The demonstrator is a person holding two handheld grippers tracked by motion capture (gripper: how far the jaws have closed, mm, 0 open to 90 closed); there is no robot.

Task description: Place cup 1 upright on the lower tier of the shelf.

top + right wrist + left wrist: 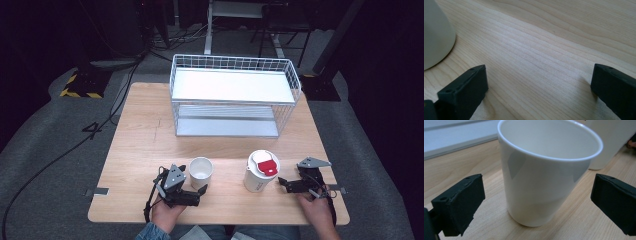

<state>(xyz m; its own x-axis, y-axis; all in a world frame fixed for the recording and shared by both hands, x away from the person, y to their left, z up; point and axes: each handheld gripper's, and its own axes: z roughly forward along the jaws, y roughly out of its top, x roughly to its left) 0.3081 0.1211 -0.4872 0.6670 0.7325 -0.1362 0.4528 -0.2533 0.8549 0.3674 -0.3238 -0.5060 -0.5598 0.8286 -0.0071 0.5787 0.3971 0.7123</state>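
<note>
A small white cup (pixel 201 172) without a lid stands upright near the table's front edge. In the left gripper view this cup (pixel 544 175) rises between my two black jaws, with a gap on each side. My left gripper (pixel 199 191) is open, just in front of the cup. To the right stands a taller white cup (pixel 261 171) with a white lid and a red tab. My right gripper (pixel 281 183) sits low beside that cup, open. In the right gripper view there is bare wood between the jaws, and the tall cup's base (pixel 436 37) is at the left edge.
A white wire rack (pixel 235 95) with two shelves stands at the back of the wooden table (pixel 140 145). The tall cup (pixel 609 142) shows behind the small one. Cables and stand legs lie on the grey floor beyond the table.
</note>
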